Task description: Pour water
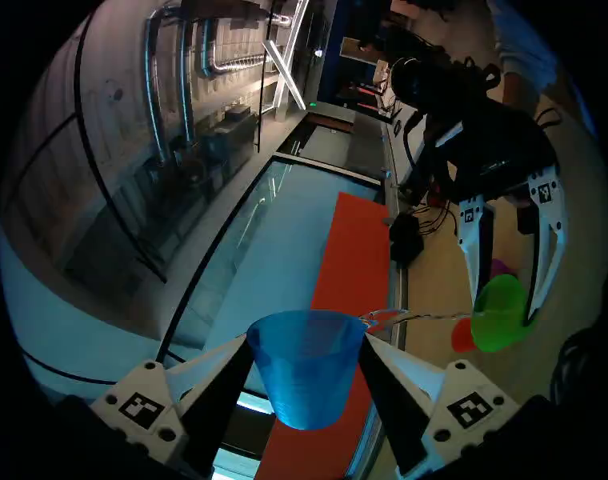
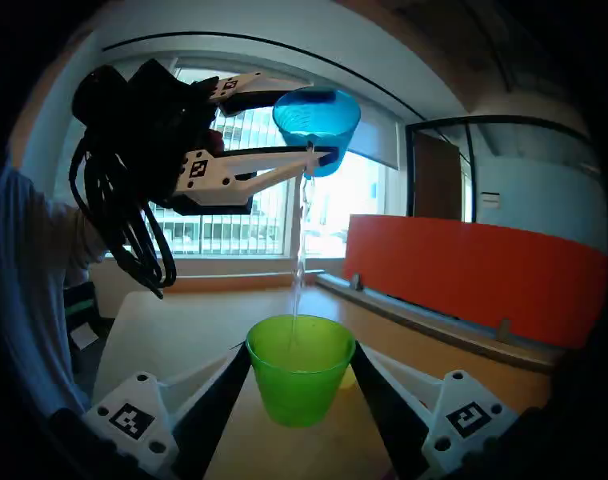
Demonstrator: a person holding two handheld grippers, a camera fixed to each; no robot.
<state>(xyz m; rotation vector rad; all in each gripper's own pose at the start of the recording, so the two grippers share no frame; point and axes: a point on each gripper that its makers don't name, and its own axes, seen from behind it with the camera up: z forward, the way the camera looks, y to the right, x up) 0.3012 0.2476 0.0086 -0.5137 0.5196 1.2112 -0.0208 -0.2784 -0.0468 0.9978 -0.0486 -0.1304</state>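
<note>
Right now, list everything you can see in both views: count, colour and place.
table: one, light wood, beneath the cups
partition: one, orange, along table's far edge
green cup: one, translucent green, above the table
blue cup: one, translucent blue, tipped above green cup
water stream: one, clear, falling from blue cup into green cup
cables: one bundle, black, upper left of right gripper view
sleeve: one, pale blue, left edge of right gripper view
left tongs: one pair, white and black, shut on blue cup
right tongs: one pair, white and black, shut on green cup
</note>
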